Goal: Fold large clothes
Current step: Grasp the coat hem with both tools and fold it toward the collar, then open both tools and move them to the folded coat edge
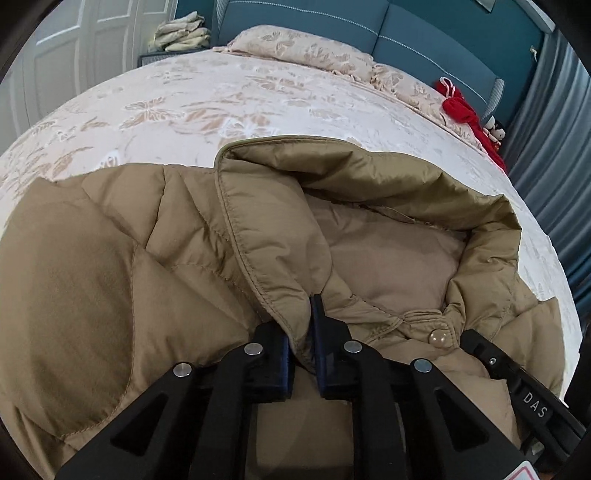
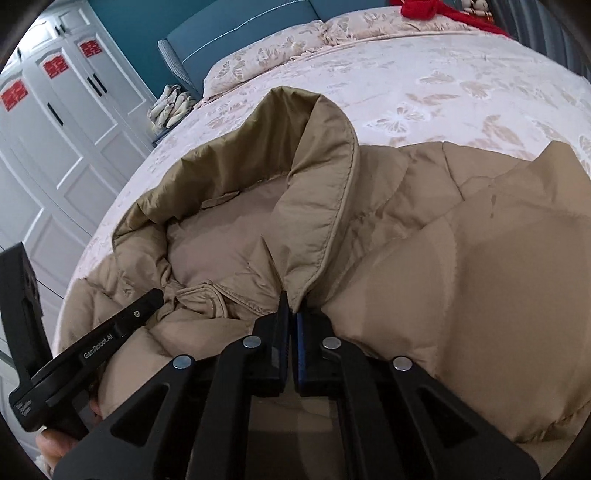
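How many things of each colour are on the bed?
Tan: 1, the puffy coat
Red: 1, the red cloth
Pink flowered: 2, the pillows
Total: 4

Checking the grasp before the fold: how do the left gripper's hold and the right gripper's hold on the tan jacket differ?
The left gripper pinches the hood edge with a slight gap between its jaws; the right gripper is fully shut on thinner edge fabric. The left grips the hood's left flap, the right its right flap, either side of the snap button at the collar. Both point down at the jacket lying on the floral bedspread.
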A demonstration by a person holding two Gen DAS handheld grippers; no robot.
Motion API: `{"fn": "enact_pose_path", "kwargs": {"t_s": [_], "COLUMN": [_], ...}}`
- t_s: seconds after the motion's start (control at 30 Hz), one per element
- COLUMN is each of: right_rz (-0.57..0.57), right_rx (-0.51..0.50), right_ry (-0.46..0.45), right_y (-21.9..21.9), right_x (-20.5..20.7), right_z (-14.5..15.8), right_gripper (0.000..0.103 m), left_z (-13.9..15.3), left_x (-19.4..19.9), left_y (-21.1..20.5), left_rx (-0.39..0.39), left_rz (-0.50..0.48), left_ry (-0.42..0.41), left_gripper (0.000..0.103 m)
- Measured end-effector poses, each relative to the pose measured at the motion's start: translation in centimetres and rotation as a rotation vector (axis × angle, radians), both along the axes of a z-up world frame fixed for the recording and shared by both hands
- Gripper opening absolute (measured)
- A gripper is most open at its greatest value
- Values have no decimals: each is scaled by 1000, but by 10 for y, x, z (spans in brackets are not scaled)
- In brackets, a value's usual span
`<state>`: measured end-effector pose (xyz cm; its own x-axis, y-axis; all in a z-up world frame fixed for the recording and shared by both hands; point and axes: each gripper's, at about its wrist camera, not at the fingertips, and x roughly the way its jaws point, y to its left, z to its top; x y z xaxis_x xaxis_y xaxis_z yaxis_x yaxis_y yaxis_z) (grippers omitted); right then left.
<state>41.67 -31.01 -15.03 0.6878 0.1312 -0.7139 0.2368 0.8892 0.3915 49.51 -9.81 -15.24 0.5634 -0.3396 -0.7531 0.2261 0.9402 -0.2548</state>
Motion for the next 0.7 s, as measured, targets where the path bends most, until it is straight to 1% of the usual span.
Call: {"fn": "enact_pose_path", "kwargs": {"t_s": [0.17, 0.3, 0.33, 0.4, 0.43, 0.5, 0.57, 0.6, 0.63, 0.67, 0.7], "right_rz": [-1, -7, -20, -70, -101, -168, -184, -192, -192, -180, -166], "right_rx": [-5, 11, 21, 30, 34, 16, -4, -22, -59, -74, -75], "right_ry": [-12, -38, -49, -78, -90, -94, -89, -89, -98, -104, -108], "right_y": [2, 0, -2, -6, -9, -18, -26, -29, -32, -34, -37], "right_x": [-3, -9, -13, -28, -37, -58, -73, -78, -85, -85, -83], "right_z": [-3, -2, 1, 8, 13, 22, 29, 34, 44, 52, 61], "right_gripper": [0, 1, 3, 10, 11, 11, 11, 15, 15, 15, 15], "left_z": [-3, -4, -3, 0, 2, 10, 22, 32, 40, 54, 66], "left_x": [-1, -1, -1, -2, -2, -7, -15, -20, -24, -27, -28], "left_y": [2, 2, 2, 8, 13, 22, 32, 37, 41, 46, 49], "left_rx": [-11, -10, -12, -43, -62, -68, -35, -6, 25, 71, 88], "left_rz": [1, 0, -1, -2, -6, -15, -34, -44, -43, -33, -39], "left_ry": [-21, -37, -38, -33, -22, -4, -13, -27, -44, -87, -125], "left_gripper": [15, 15, 15, 15, 16, 19, 26, 32, 34, 34, 34]}}
